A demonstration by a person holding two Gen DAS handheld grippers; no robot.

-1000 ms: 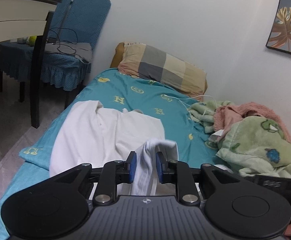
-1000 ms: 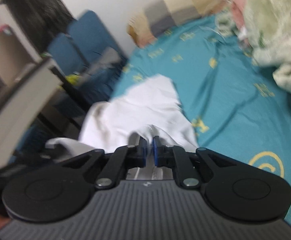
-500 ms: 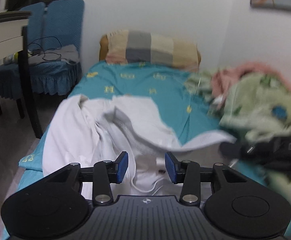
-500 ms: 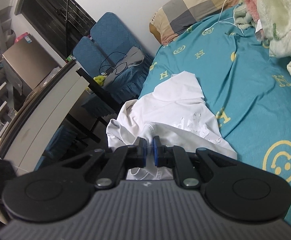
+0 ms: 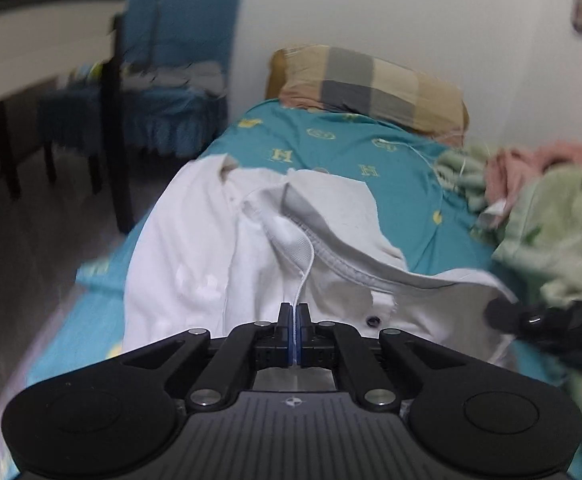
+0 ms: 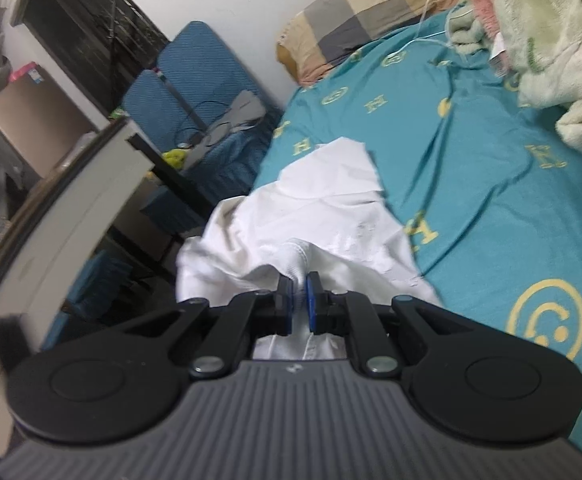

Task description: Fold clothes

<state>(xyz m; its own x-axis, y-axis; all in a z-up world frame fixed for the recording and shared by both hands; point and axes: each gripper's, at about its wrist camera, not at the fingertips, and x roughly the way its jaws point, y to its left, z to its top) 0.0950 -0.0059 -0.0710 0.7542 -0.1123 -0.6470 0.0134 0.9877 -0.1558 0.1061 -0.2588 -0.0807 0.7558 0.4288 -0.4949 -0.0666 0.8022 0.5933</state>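
Observation:
A white shirt (image 5: 211, 240) lies crumpled on the teal bedsheet (image 5: 351, 148), near the bed's left edge. My left gripper (image 5: 295, 312) is shut on a thin edge of the shirt, near a dark button (image 5: 372, 321). My right gripper (image 6: 299, 300) is shut on a bunched fold of the same shirt (image 6: 323, 216) and shows at the right edge of the left wrist view (image 5: 503, 316), holding a stretched hem.
A plaid pillow (image 5: 371, 84) lies at the bed's head. Green and pink blankets (image 5: 551, 216) are piled on the right. Blue chairs (image 5: 179, 60) and a dark-legged table (image 5: 43, 40) stand left of the bed. A white cable (image 6: 431, 36) crosses the sheet.
My left gripper let go of the fold it held, opened, then shut on a thin shirt edge. My right gripper kept its hold; the shirt's hem is now stretched between them.

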